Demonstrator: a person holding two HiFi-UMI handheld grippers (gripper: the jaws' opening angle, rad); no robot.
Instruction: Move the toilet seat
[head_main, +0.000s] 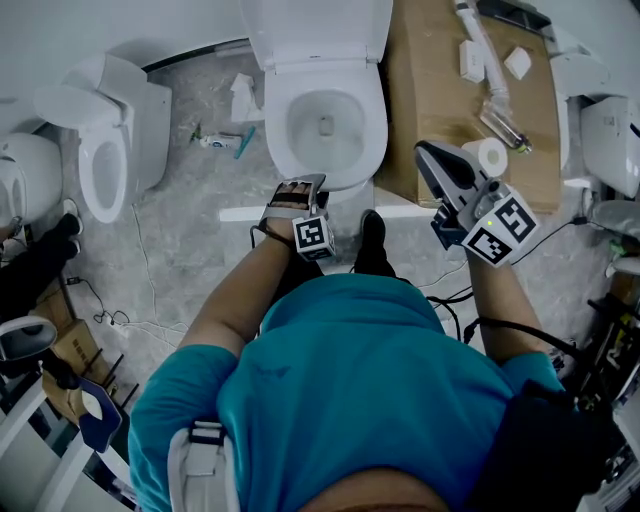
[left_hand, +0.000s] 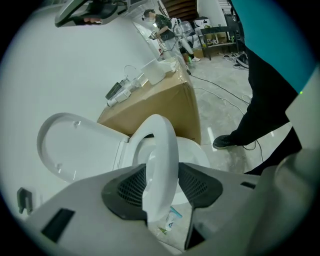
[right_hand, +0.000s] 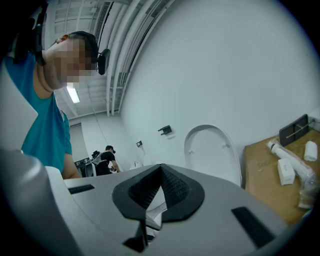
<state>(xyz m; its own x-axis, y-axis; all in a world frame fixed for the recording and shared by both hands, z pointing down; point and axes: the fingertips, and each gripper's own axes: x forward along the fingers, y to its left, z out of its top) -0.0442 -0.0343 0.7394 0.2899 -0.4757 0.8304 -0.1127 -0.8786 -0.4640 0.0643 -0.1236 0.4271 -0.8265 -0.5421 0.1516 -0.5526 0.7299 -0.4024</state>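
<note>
The white toilet stands in the middle with its lid raised against the wall. My left gripper is at the bowl's front edge. In the left gripper view the front rim of the toilet seat runs between the two dark pads and fills the gap, both pads lying against it. Behind it are the lid and the bowl. My right gripper hangs in the air to the right of the toilet, shut, with nothing in it.
A cardboard box right of the toilet carries white fittings and a paper roll. A second toilet stands at the left. Small packets lie on the floor between them. Cables trail by my feet.
</note>
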